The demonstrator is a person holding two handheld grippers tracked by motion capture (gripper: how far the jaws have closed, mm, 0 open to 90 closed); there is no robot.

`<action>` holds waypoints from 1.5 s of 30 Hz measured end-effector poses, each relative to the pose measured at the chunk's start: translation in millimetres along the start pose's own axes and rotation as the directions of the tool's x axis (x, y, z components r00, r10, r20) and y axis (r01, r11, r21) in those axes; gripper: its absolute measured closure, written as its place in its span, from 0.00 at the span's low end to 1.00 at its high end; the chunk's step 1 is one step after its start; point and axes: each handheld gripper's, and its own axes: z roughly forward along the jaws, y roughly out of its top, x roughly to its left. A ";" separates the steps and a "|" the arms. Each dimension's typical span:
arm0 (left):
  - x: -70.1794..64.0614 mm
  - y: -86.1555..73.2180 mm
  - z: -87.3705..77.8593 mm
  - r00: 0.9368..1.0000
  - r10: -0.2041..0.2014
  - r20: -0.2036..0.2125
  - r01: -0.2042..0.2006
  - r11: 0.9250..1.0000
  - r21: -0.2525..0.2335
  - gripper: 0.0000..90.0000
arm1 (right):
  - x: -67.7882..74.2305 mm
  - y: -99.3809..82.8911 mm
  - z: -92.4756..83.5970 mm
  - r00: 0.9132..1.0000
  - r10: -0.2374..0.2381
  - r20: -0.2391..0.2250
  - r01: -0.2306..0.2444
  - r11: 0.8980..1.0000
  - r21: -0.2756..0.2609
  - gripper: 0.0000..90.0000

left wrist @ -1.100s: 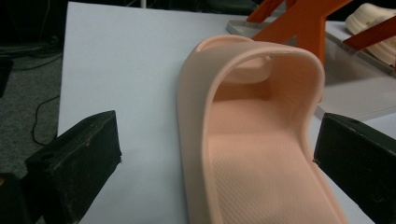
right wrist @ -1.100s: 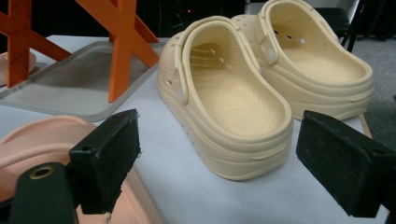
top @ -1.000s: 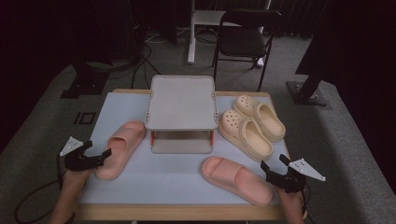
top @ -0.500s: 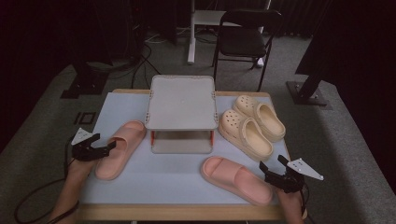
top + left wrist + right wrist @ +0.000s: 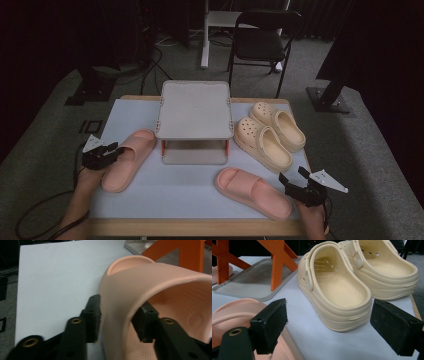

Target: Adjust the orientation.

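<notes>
Slide sandal (image 5: 127,159) in pink is lying at the counter's (image 5: 190,192) left, beside the two-tier rack (image 5: 194,120), and the left gripper (image 5: 102,154), having moved in over the last second from the counter's edge, is now straddling its strap, jaws narrow with one pad outside and one inside. That is suggesting a lift is coming. The right gripper (image 5: 295,186) is still waiting wide open by the second pink slide (image 5: 252,192), facing the cream clogs (image 5: 270,135).
</notes>
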 end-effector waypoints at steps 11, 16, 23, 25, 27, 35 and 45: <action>-6.0 0.0 -6.3 0.999 0.038 -0.016 -0.038 0.999 0.002 0.90 | -2.2 -0.3 1.5 1.000 -0.009 0.002 0.009 1.000 0.011 0.13; -11.5 -1.1 -16.0 0.999 0.041 -0.030 -0.041 0.999 -0.012 0.91 | -1.7 -1.6 4.9 1.000 -0.025 0.018 0.025 1.000 0.005 0.12; -20.6 -6.7 -30.4 0.999 0.033 -0.039 -0.034 0.999 -0.018 0.92 | -1.7 1.4 2.9 0.999 -0.023 0.025 0.024 1.000 -0.017 0.12; -24.0 -9.4 -33.0 0.999 0.032 -0.044 -0.033 0.999 -0.017 0.92 | -0.5 3.0 2.9 0.999 -0.021 0.032 0.022 1.000 -0.018 0.12; -27.3 -11.7 -36.1 0.999 0.024 -0.042 -0.025 1.000 -0.011 0.92 | 0.0 5.2 2.1 1.000 -0.015 0.023 0.015 1.000 -0.028 0.12; -46.9 -13.7 -47.2 0.999 0.040 -0.031 -0.040 0.999 -0.006 0.92 | 0.2 11.9 1.5 0.999 -0.028 0.036 0.029 0.999 -0.036 0.12; -73.1 -9.9 -52.5 0.998 0.057 0.004 -0.057 0.998 -0.027 0.92 | -0.6 21.0 7.3 0.999 -0.026 0.035 0.028 0.998 -0.056 0.12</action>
